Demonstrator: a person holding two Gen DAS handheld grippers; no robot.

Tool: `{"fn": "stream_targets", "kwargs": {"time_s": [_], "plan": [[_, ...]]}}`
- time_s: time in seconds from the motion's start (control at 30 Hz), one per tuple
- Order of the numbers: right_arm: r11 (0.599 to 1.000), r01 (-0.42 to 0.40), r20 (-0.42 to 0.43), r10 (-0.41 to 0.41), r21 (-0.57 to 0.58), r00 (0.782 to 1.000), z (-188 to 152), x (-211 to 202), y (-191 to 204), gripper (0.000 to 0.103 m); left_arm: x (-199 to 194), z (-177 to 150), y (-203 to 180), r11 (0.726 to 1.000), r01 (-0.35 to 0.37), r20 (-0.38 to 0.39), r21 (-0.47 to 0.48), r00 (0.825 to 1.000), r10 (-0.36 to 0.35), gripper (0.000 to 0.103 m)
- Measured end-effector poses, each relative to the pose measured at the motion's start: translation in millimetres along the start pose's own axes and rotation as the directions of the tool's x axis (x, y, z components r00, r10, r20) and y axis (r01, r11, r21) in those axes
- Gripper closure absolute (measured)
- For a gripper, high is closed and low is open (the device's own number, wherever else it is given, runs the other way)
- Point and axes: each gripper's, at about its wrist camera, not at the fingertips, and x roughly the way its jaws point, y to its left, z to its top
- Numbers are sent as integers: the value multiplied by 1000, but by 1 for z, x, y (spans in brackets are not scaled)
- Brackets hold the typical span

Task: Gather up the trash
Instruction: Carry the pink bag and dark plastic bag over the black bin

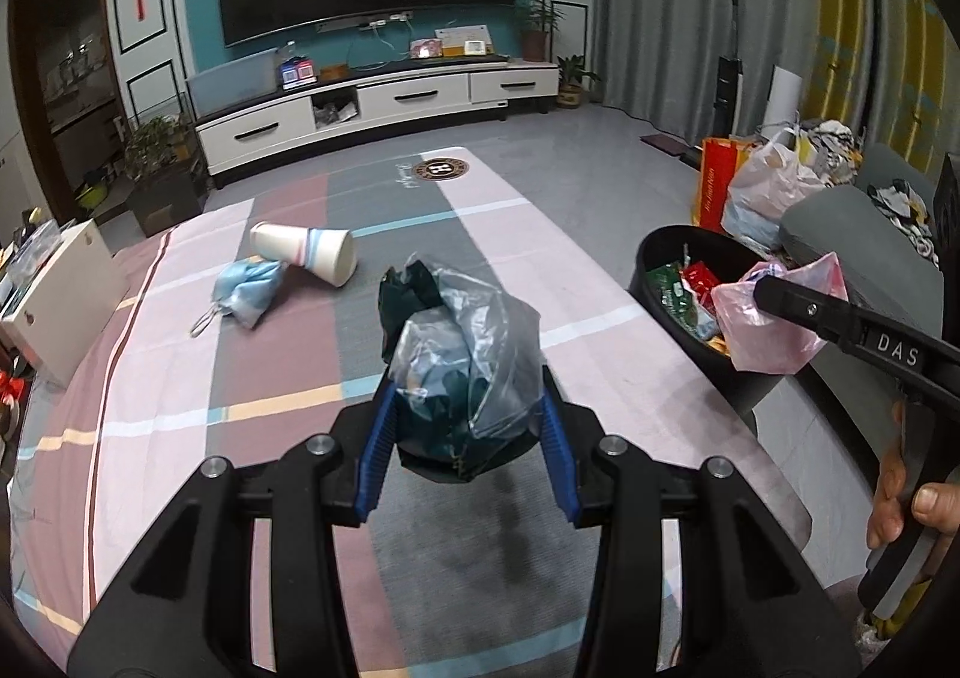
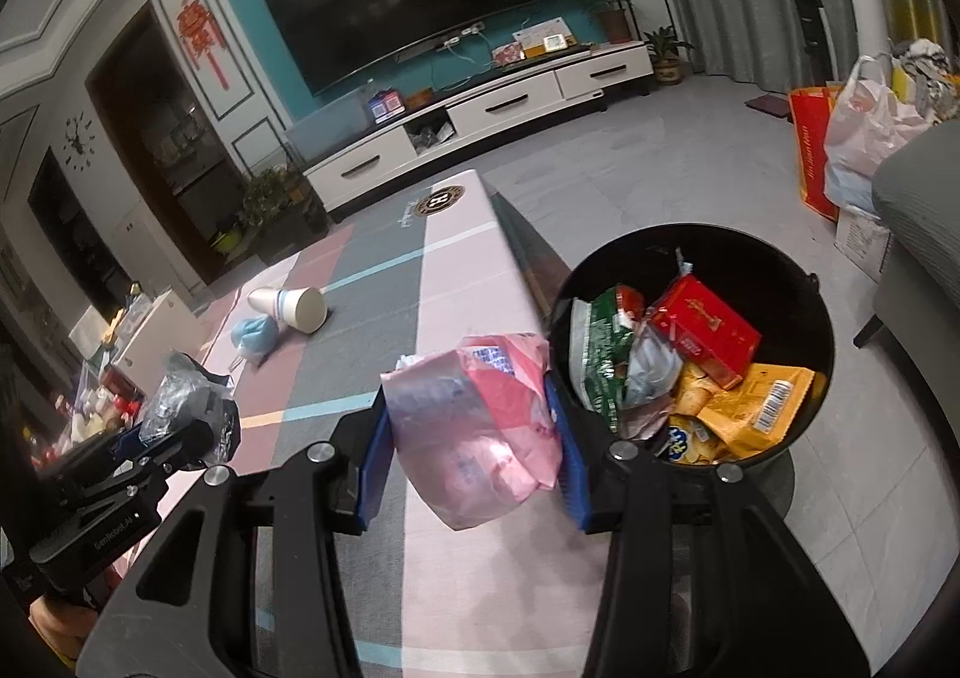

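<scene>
Checked cloth in pink, grey and blue covers the tabletop (image 1: 180,378). Above its near edge, the left gripper (image 1: 468,438) pinches a clear plastic bag (image 1: 474,342) of dark scraps. At the right edge, the right gripper (image 2: 474,438) clamps a pink bag (image 2: 480,426) just beside the black bin (image 2: 798,282). Two paper cups (image 1: 306,252) and a blue mask (image 1: 246,294) lie near the far left corner.

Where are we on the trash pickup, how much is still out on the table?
Done: black bin already holds snack wrappers. In hand: left claw grips a clear bag, right claw a pink bag beside the bin's rim. Left: paper cup and blue mask on the table.
</scene>
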Motion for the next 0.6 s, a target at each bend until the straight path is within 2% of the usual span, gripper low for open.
{"fn": "stream_targets", "kwargs": {"time_s": [0.6], "plan": [[994, 28, 55, -34, 110, 998, 7, -26, -55, 56, 16, 26, -72, 990, 70, 10, 122, 997, -72, 58]]}}
